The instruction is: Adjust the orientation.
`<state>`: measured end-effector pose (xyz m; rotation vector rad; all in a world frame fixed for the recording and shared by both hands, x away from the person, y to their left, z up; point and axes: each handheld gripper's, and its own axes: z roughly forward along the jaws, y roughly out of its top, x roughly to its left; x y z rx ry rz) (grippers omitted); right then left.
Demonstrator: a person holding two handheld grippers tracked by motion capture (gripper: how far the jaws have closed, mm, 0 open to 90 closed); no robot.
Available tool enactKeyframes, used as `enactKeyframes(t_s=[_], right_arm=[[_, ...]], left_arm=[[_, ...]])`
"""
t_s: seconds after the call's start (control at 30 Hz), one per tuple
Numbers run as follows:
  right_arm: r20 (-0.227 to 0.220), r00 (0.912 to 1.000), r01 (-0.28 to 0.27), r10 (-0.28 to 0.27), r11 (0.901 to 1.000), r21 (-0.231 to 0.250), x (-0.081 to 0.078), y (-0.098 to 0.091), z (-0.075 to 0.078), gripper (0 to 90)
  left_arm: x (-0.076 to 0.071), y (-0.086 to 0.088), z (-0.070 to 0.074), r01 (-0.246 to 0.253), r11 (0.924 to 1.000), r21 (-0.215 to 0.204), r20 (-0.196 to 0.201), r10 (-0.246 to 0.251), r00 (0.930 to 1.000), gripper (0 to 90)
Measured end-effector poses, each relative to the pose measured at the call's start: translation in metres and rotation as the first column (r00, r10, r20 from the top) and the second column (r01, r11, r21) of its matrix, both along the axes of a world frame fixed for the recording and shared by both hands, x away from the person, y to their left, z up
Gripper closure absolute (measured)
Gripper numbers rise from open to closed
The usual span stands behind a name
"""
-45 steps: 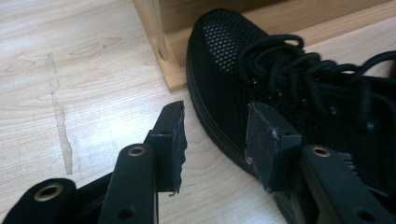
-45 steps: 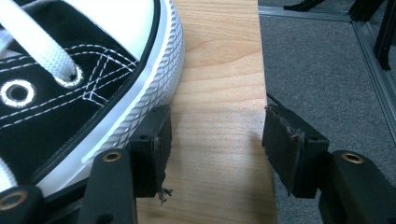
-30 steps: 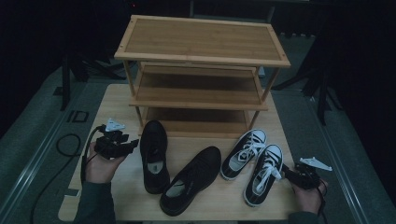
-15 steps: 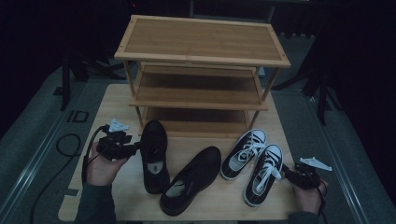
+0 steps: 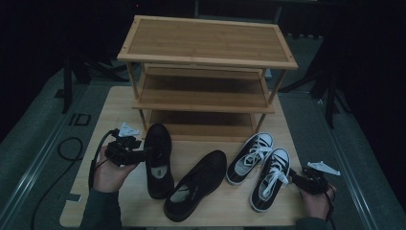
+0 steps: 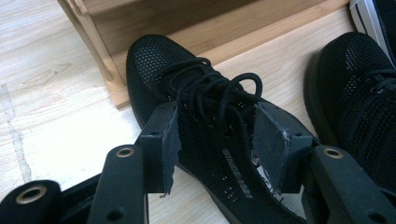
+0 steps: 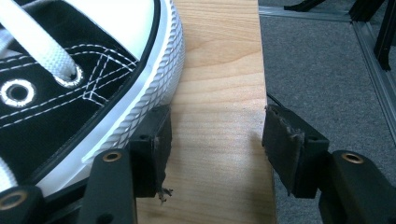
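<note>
My left gripper (image 5: pixel 143 154), jaws just widened, straddles the black mesh shoe (image 6: pixel 210 140) beside the bamboo rack (image 5: pixel 206 62), toe pointing away; my right gripper (image 7: pixel 215 140) gapes empty beside the sneaker (image 7: pixel 70 84).

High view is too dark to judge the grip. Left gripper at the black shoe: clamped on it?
Observer: No. The left gripper straddles the laced top of the black shoe, and the pads don't look to be squeezing. Its jaws have just been opening.
Operator: Right gripper?
Observer: The right gripper is open, with bare table between its jaws.
Operator: Near anything?
Observer: The sneaker has its white rubber edge right beside one jaw.
</note>
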<state>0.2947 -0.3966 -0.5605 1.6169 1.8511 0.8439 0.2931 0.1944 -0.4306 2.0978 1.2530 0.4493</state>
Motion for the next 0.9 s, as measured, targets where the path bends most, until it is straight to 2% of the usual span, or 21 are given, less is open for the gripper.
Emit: enactKeyframes(t_s=[0.47, 0.7, 0.9], right_arm=[[0.000, 1.0000, 0.000, 0.000, 1.0000, 0.000, 0.000, 0.000, 0.000, 42.1], [0.000, 1.0000, 0.000, 0.000, 1.0000, 0.000, 0.000, 0.000, 0.000, 42.1], [0.000, 1.0000, 0.000, 0.000, 1.0000, 0.000, 0.000, 0.000, 0.000, 42.1]], left_arm=[[0.003, -0.011, -0.008, 0.023, 0.9990, 0.038, -0.029, -0.022, 0.9993, 42.9], [0.008, -0.017, -0.017, 0.041, 0.9973, 0.062, -0.071, -0.036, 0.9968, 42.8], [0.015, -0.014, -0.030, 0.024, 0.9968, 0.077, -0.124, -0.014, 0.9922, 43.9]])
